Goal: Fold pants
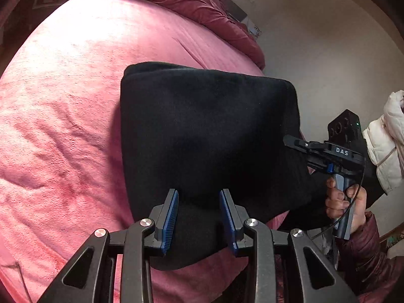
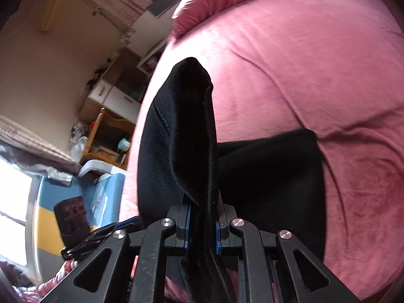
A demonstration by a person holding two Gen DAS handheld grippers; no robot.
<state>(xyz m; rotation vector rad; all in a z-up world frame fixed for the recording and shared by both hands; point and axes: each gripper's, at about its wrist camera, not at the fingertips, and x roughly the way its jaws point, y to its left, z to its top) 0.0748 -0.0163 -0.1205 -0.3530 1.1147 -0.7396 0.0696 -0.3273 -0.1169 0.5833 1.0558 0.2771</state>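
Note:
The black pants (image 1: 209,136) lie folded into a thick rectangle on the pink bed (image 1: 63,126). My left gripper (image 1: 199,197) is open, its blue pads spread just above the near edge of the pants, holding nothing. My right gripper (image 1: 298,144) is at the right edge of the pants. In the right wrist view it (image 2: 203,212) is shut on a fold of the black pants (image 2: 181,136), which stands up between the pads and hides them. The rest of the pants lie flat on the bed to the right (image 2: 272,176).
A crumpled dark pink duvet (image 1: 192,2) lies at the head of the bed. The bed's right edge is beside a beige wall (image 1: 328,50). A white jacket (image 1: 388,139) hangs at the right. Wooden shelves and drawers (image 2: 111,116) stand off the bed.

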